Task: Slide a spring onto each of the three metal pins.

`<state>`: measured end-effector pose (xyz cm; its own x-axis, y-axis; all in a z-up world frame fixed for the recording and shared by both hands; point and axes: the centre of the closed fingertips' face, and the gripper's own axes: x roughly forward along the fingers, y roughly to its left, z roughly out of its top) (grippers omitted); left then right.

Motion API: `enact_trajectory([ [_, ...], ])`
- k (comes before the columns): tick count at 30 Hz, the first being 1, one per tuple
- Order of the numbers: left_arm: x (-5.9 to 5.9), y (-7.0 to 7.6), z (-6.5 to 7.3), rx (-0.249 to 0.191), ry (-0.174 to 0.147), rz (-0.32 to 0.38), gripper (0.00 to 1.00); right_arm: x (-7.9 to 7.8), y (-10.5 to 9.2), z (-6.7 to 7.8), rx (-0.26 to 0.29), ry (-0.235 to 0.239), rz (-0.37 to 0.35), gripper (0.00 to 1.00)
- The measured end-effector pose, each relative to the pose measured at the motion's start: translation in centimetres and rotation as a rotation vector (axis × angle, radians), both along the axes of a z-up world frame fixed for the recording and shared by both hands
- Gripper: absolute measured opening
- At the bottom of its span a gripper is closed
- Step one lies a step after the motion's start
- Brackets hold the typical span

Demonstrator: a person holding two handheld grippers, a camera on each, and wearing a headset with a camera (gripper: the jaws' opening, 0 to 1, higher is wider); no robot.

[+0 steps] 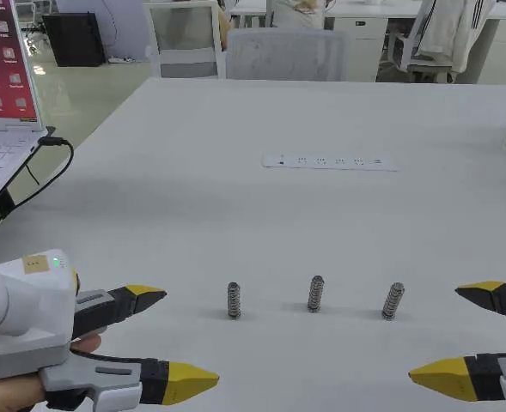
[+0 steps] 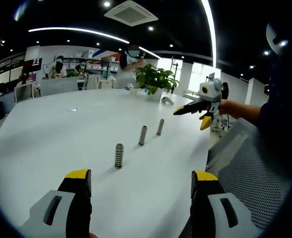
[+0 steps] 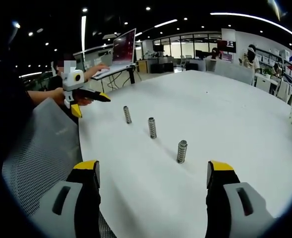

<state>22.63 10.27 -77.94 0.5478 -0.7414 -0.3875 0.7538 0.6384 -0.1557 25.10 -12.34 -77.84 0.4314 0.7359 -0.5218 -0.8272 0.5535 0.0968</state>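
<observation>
three grey springs stand upright in a row on the white table [image 1: 192, 172], on the person's side of the power strip [image 1: 330, 161] and well apart from it. the middle spring [image 1: 315, 293] sits almost straight below the strip in the head view, the left spring [image 1: 234, 300] and the right spring [image 1: 393, 301] evenly to either side. each is a short, tightly wound coil of dull metal, none touching another.

the left gripper [image 1: 192, 335] hovers nearer the person than the strip and off to its left, yellow-tipped fingers spread wide, holding nothing. the right gripper [image 1: 433, 332] mirrors it to the strip's right, fingers equally wide and empty.
</observation>
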Motion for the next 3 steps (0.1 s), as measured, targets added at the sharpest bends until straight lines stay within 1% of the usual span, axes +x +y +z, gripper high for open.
enact_trajectory([
  [3, -0.01, 0.0, 0.0, 0.0, 0.0, 0.0, 0.79, -0.01, -0.01, -0.06, -0.004, 0.002, 0.001, 0.9],
])
